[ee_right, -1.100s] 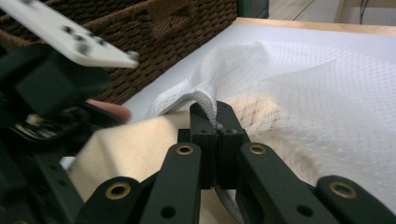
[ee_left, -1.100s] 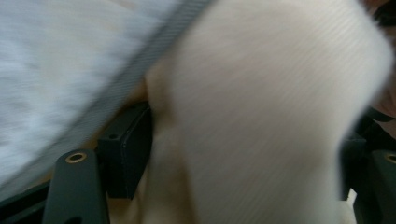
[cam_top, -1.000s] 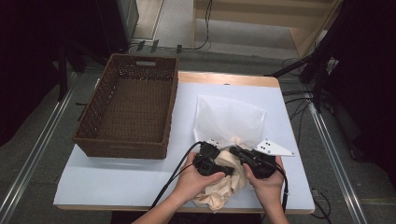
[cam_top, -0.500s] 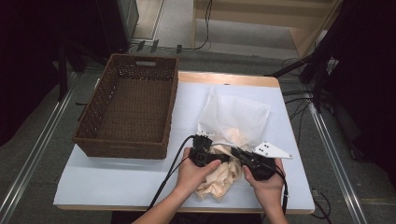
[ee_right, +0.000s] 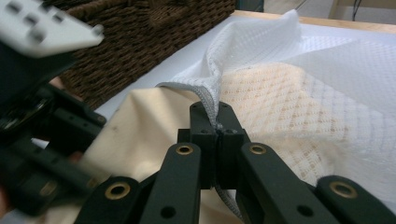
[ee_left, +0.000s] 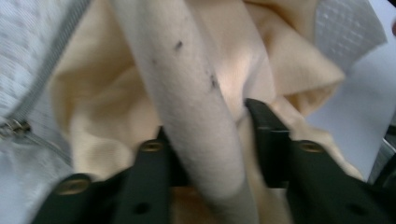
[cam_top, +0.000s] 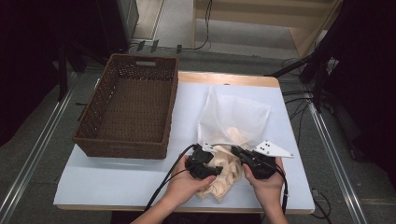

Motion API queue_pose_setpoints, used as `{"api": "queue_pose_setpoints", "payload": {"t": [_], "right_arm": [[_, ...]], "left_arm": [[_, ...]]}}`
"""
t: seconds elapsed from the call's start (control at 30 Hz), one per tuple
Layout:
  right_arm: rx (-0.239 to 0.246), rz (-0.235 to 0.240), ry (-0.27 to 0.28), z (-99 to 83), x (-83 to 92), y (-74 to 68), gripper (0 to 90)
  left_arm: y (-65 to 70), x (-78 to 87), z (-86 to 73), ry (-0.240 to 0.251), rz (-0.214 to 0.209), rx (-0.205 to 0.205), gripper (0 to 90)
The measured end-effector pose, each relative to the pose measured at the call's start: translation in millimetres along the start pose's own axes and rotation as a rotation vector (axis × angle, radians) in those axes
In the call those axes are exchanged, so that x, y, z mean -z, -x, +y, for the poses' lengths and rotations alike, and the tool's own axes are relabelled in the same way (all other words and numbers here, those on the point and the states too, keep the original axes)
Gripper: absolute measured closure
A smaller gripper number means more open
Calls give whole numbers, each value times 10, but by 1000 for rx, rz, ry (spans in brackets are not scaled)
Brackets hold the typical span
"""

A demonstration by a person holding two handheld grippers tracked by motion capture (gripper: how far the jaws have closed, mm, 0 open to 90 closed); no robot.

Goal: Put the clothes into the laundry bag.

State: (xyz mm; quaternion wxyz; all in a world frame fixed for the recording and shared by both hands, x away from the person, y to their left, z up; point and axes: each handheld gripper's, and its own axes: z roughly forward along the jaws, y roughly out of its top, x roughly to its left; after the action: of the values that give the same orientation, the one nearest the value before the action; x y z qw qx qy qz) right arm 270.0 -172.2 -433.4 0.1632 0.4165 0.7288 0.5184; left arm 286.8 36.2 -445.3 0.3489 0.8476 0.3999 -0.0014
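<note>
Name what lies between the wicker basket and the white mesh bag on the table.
In the high view, only bare white table lies between the wicker basket and the mesh bag; they sit apart.

The high view looks down on the table point(cam_top: 116, 186) from above, and both gripper views sit close to the same cloth point(cam_top: 226, 175).

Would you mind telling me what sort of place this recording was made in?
Probably a lab or workshop recording bay, not a home: a white table stands between metal floor rails, with loose cables on the floor.
</note>
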Motion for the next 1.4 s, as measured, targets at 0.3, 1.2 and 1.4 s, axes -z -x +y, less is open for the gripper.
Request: {"api": "queue_pose_setpoints", "payload": {"t": [0.3, 1.2, 1.4], "right_arm": [[41, 34, 61, 176, 154, -191, 896], [-18, 24, -2, 23, 25, -103, 896], [17, 49, 33, 158, 140, -282, 897]], "left_arm": [[-63, 231, 210, 303, -76, 131, 876], [154, 97, -57, -55, 72, -91, 734], [71, 306, 187, 214, -104, 49, 746]]}}
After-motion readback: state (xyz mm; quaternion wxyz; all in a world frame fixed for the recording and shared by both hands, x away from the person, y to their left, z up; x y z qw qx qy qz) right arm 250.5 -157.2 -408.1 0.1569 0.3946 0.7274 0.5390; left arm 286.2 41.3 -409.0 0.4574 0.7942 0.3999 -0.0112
